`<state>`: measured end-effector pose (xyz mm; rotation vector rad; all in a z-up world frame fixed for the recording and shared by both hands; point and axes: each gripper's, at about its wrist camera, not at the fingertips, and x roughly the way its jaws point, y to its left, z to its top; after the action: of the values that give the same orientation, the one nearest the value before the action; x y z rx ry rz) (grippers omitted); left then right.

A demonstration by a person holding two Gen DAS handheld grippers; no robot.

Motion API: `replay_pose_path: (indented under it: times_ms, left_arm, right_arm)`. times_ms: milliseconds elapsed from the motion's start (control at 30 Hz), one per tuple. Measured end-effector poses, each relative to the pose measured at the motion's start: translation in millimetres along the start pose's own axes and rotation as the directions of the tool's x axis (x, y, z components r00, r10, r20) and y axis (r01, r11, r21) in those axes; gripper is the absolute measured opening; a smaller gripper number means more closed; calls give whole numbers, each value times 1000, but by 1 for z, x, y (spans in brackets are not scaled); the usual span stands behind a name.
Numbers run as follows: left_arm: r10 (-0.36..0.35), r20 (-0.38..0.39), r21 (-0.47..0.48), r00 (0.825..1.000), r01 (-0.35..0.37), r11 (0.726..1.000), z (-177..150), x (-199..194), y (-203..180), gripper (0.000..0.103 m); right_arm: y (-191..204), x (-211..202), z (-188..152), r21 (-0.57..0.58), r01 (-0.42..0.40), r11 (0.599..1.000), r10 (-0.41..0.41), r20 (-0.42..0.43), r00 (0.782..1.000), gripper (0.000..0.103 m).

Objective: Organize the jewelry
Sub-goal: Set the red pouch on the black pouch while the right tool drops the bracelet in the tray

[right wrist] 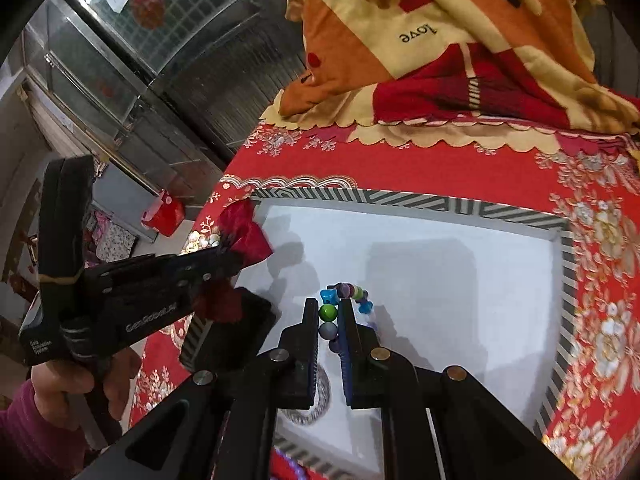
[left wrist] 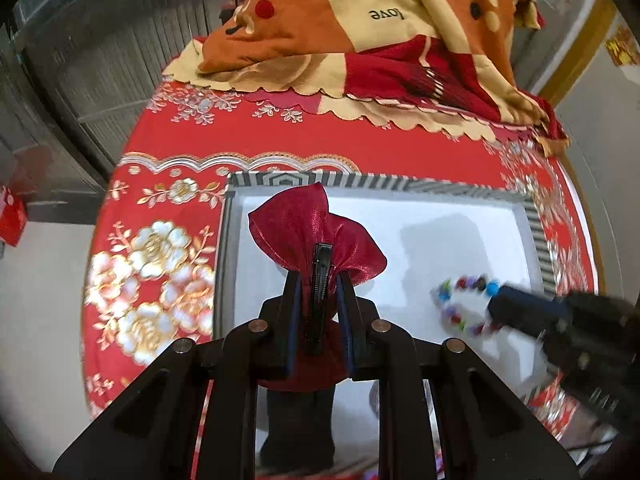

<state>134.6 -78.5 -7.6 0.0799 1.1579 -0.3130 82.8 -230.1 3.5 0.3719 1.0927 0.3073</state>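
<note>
A bracelet of mixed coloured beads (right wrist: 345, 304) lies on the white floor of a shallow tray with a black-and-white striped rim (right wrist: 400, 197), towards its near side. The right gripper (right wrist: 330, 322) has its two fingers closed in around one run of that bracelet, a green bead and a grey bead sitting between them; whether the pads actually press the beads cannot be told. In the left wrist view the bracelet (left wrist: 466, 303) is blurred, with the right gripper's dark tip at its right edge. The left gripper (left wrist: 318, 298) pinches a red satin hair bow (left wrist: 316, 236) with a black alligator clip (left wrist: 320, 292) along its middle, held over the tray's left part. The tray rests on a red bedspread with white-and-gold embroidered flowers (left wrist: 152, 280), and an orange, cream and red quilt printed "love" (left wrist: 360, 32) is heaped at the far end.
</note>
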Motion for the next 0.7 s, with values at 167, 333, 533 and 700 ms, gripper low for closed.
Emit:
replay_pose_path:
  times_ms: [167, 333, 533, 700]
  left_arm:
    - [12, -36, -22, 999, -13, 1000, 9, 22, 4, 16]
    - [18, -40, -31, 999, -20, 999, 12, 32, 7, 16]
    - [5, -11, -40, 1000, -5, 999, 15, 34, 9, 38]
    - [-12, 0, -47, 1000, 12, 999, 14, 29, 11, 49]
  right_arm:
    - [8, 32, 0, -2, -32, 999, 32, -52, 998, 9]
    - [19, 55, -5, -10, -83, 996, 82, -84, 993, 9]
    - [19, 69, -7, -9, -120, 993, 119, -83, 989, 9]
    - [16, 59, -7, 4, -127, 992, 127, -67, 990, 21]
